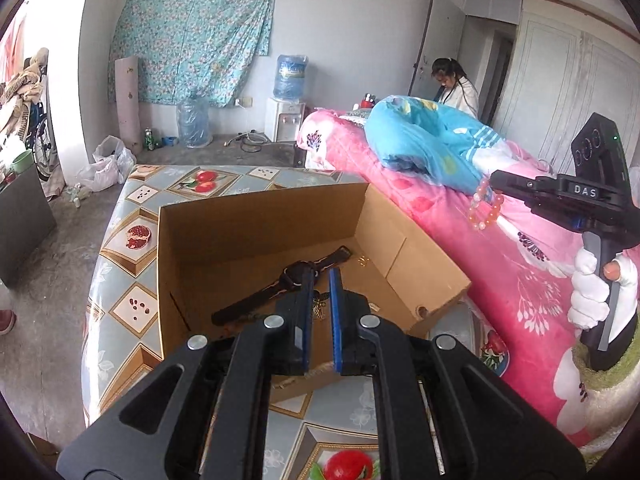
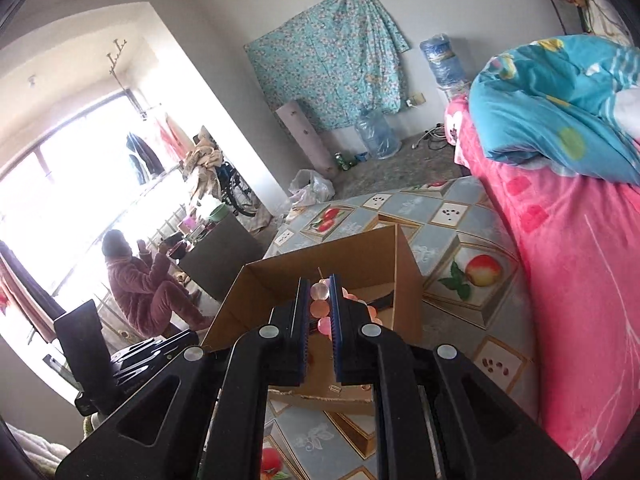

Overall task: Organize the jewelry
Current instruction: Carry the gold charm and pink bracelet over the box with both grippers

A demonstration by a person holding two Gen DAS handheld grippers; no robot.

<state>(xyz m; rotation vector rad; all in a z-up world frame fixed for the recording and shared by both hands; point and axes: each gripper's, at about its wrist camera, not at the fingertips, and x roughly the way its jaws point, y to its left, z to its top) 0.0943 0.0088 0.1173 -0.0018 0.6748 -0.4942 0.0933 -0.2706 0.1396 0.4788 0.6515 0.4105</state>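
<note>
Bracelet [image 1: 485,208]: one loop of round, glossy pink and clear beads, pinched between the pads of the right gripper [image 2: 320,300]; in the left wrist view it hangs down from the tips, above the pink blanket [image 1: 520,280].
Watch [image 1: 280,284]: one, black, with a round face and a long matte strap; its long axis runs diagonally on the box floor, just beyond the left jaws.
Left gripper [image 1: 320,280]: jaws almost closed; whether they hold something I cannot tell.
Box [image 1: 256,216]: one, brown cardboard, open on top, below both jaws.
Tablecloth [image 1: 132,240]: glossy, with fruit pictures in diamond frames.
</note>
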